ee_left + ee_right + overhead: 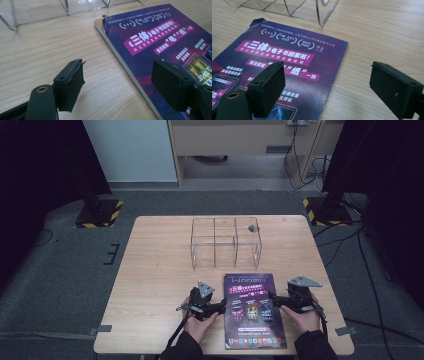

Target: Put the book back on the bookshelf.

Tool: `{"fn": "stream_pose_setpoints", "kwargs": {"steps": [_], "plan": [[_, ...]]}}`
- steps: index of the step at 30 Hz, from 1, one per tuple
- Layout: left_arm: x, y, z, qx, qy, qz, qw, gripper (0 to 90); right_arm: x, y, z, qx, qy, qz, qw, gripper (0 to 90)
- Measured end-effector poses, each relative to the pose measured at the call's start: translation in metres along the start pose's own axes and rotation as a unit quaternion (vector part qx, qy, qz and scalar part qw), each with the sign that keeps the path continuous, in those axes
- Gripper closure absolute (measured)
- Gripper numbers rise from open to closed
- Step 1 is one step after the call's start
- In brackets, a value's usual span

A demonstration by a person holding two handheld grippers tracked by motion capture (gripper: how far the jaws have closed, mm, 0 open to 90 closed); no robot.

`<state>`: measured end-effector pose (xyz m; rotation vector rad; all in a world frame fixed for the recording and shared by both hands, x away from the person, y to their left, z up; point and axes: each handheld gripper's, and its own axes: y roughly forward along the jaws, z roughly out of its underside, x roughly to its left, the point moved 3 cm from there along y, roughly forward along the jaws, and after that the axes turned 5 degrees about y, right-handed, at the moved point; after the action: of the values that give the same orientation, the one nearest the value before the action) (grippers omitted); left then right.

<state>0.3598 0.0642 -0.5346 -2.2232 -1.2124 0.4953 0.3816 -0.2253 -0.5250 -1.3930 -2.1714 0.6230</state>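
Observation:
A purple-covered book (252, 310) lies flat near the table's front edge, between the two hands. My left gripper (222, 306) sits at the book's left edge. In the left gripper view, its jaws stand wide apart (118, 70), one over bare wood and the other over the book's cover (162, 45), with nothing pressed between them. My right gripper (274, 301) sits at the book's right edge. Its jaws are likewise spread (327, 72), one above the cover (287, 57) and one above the table.
A clear acrylic organizer (226, 242) with several compartments stands behind the book at mid-table; its walls show in the left gripper view (37, 12) and the right gripper view (287, 7). Bare wooden tabletop (160, 270) stretches to the left.

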Motion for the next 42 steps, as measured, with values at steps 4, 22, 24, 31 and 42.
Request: {"fn": "stream_pose_setpoints", "kwargs": {"steps": [4,22,24,31,42], "plan": [[-0.004,0.004,0.001,0.005,-0.006,0.006,1.0000,27.1,0.001,0.001,0.002,-0.004,-0.001,-0.001,1.0000,16.2],[-0.021,0.023,0.003,0.025,-0.008,0.020,0.9995,35.4,0.008,0.016,0.015,0.027,-0.010,-0.018,0.9994,20.7],[-0.022,0.024,0.003,0.023,-0.007,0.020,0.9995,36.3,0.009,0.017,0.015,0.029,-0.011,-0.021,0.9993,21.2],[-0.026,0.026,0.002,0.019,-0.016,0.029,0.9993,38.3,0.012,0.021,0.018,0.038,-0.013,-0.027,0.9988,22.5],[-0.031,0.028,0.002,0.014,-0.013,0.031,0.9993,38.8,0.016,0.025,0.020,0.046,-0.014,-0.032,0.9984,23.2]]}}
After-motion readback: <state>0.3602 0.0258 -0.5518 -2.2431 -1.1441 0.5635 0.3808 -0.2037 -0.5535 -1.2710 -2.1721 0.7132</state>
